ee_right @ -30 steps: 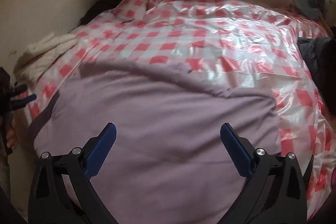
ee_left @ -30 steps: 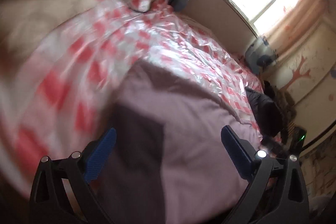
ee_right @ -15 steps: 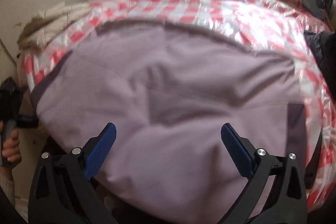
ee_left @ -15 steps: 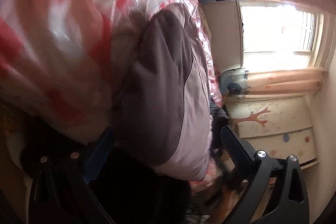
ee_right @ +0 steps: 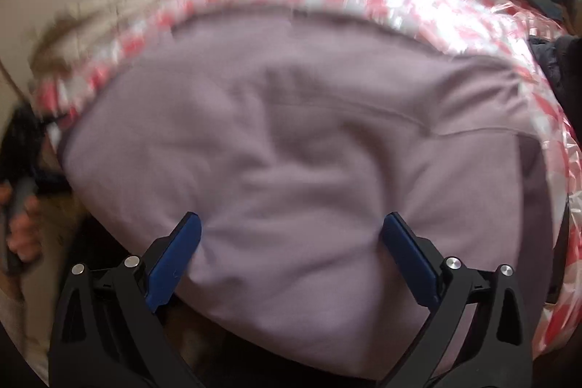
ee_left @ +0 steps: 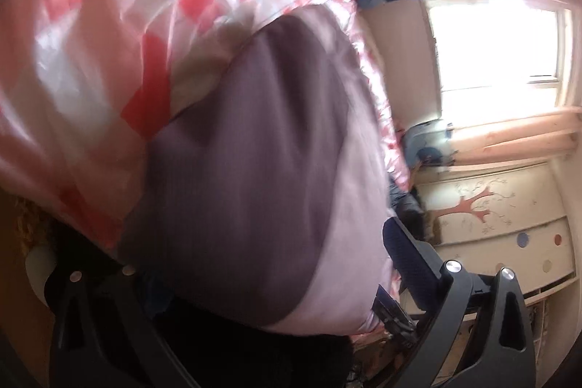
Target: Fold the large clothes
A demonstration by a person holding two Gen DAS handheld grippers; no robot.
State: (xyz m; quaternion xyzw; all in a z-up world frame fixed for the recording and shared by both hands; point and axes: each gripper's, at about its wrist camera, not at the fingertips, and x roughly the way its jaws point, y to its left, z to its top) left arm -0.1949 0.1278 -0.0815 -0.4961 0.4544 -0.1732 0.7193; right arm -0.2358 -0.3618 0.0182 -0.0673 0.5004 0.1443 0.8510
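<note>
Left gripper (ee_left: 269, 282): jaws spread wide, holding nothing; its near finger is hidden behind the mauve garment (ee_right: 309, 148), whose darker end panel (ee_left: 251, 170) fills that view. Blurred, tilted picture.

Mauve garment: lies spread flat on the red-and-white checked plastic sheet (ee_right: 429, 6) covering the bed, its near hem hanging at the bed's front edge. Long axis runs side to side across the right-wrist view; left end reaches toward the left gripper, right end toward a dark garment (ee_right: 556, 60).

Right gripper (ee_right: 289, 253): jaws fully apart, empty, poised over the near hem at mid-width.

Step in hand, as judged: seizing the near edge for a fold. Advice: take both layers at matching points on the hem, then lift evenly so the slippery sheet stays put.
</note>
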